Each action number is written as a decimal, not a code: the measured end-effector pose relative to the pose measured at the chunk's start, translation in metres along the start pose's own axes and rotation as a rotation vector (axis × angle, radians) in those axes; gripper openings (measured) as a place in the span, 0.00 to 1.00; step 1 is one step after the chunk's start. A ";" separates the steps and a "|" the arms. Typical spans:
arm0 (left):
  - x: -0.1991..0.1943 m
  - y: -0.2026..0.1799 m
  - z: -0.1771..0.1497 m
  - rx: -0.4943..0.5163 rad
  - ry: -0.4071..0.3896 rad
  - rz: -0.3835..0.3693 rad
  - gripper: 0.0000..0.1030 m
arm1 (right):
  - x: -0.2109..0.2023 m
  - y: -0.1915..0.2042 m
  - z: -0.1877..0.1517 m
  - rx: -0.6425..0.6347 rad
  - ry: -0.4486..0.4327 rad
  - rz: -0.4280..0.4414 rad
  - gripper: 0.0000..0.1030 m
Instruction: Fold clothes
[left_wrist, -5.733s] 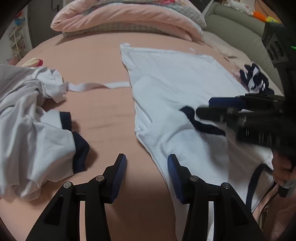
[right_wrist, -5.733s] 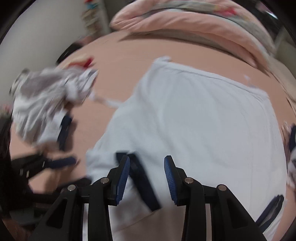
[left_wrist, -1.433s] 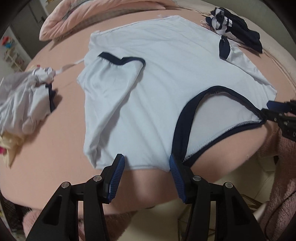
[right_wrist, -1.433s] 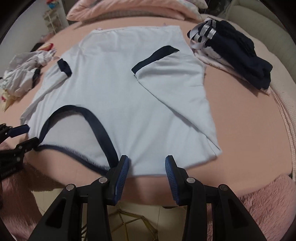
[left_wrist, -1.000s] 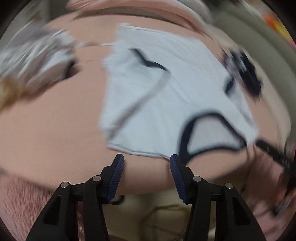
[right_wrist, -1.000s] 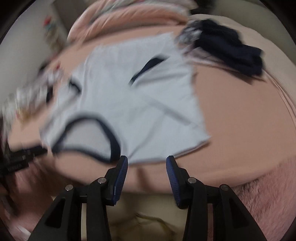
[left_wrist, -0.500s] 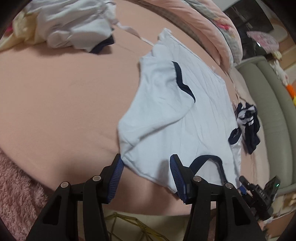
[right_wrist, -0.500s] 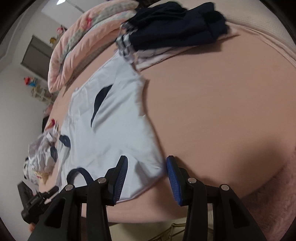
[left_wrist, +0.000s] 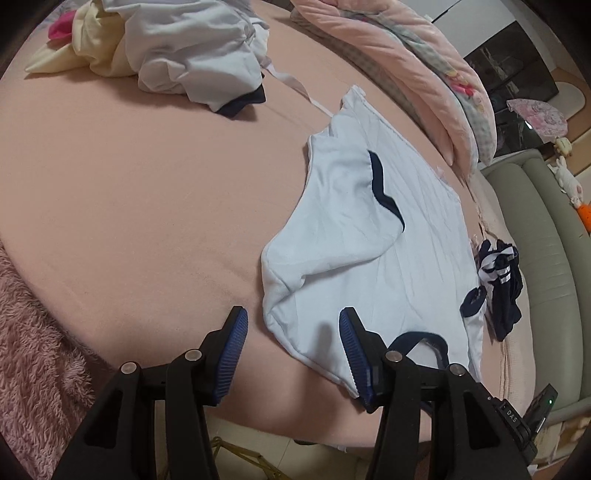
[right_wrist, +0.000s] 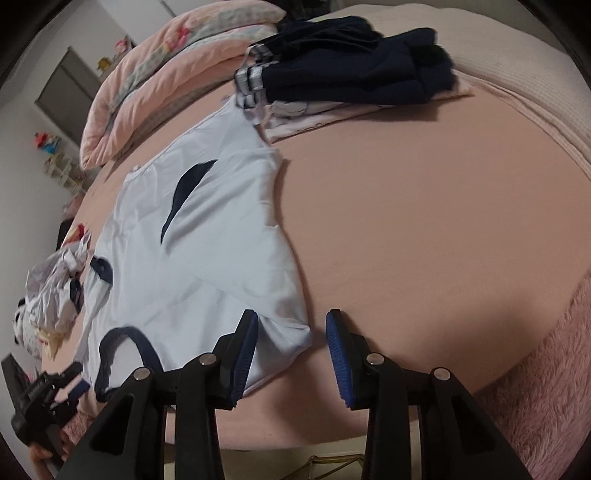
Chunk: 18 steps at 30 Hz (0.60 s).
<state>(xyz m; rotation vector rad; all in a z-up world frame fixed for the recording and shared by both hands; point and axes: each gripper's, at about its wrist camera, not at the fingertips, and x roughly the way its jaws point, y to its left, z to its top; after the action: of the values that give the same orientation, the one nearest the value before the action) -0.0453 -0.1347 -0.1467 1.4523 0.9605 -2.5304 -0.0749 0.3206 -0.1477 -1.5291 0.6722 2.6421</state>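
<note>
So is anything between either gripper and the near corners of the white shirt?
Nothing visible. The left gripper and right gripper each straddle a near corner of the white shirt, open, with only pink bedsheet around.

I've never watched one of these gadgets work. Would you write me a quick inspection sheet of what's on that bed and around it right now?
Surface: bed under a pink sheet, fuzzy pink blanket at the near edge.
Job's things: white T-shirt with navy trim lying flat, both sleeves folded inward.
Clutter: crumpled pile of clothes; dark folded clothes; pink quilt.
Grippers: left gripper and right gripper both open, each straddling a near corner of the T-shirt; the right one's jaws have just been closing.
Cables: nothing seen.
Surroundings: green sofa, toy shelf by the wall.
</note>
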 end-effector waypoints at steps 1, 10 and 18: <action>0.004 -0.006 0.003 0.009 -0.007 0.005 0.47 | -0.001 -0.002 -0.001 0.006 -0.003 -0.006 0.35; 0.022 -0.026 0.014 0.115 0.010 0.018 0.32 | -0.003 -0.004 -0.008 0.018 0.011 0.054 0.35; 0.024 -0.006 0.017 0.030 0.016 -0.042 0.29 | -0.001 -0.014 -0.005 0.053 0.015 0.023 0.39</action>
<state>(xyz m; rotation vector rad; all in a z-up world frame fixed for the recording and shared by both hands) -0.0731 -0.1331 -0.1567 1.4776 0.9696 -2.5769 -0.0672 0.3311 -0.1544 -1.5387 0.7596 2.6092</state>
